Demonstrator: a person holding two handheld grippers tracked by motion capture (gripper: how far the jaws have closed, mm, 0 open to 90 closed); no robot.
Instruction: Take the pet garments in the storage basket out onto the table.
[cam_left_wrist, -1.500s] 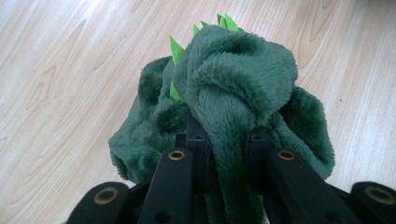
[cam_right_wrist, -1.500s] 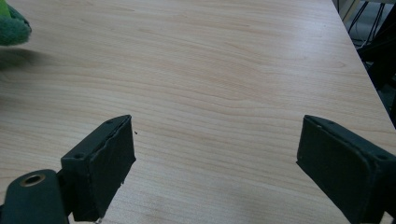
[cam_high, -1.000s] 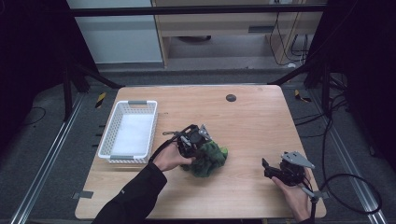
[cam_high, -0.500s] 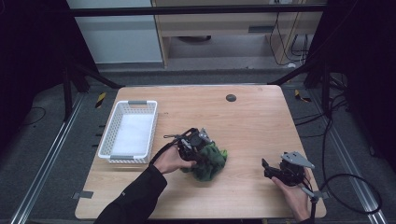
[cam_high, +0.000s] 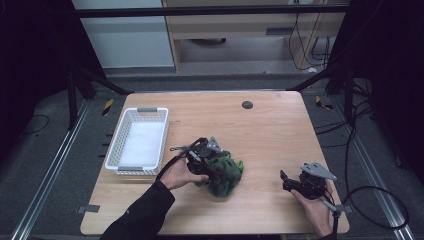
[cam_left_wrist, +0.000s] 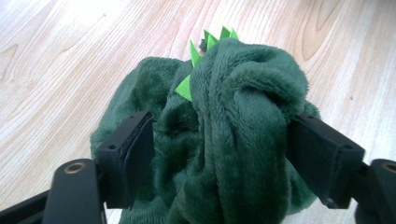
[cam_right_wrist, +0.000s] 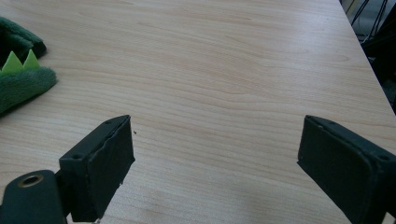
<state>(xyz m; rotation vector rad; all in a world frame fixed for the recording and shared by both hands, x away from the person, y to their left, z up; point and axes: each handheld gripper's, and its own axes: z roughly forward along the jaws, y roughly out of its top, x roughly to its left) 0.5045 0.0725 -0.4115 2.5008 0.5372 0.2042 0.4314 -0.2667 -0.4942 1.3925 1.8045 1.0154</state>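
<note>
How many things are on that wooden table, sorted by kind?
Green plush cloth items: 1
White baskets: 1
Hand-held grippers: 2, the left gripper and the right gripper
Total: 4

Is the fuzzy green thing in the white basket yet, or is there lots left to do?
Not yet. The white basket looks empty. The green plush cloth lies bunched on the table, between the jaws of the left gripper, which have just been opening wide. The right gripper waits open over bare wood. If the basket is the goal, lifting the cloth and putting it in are both left.
</note>
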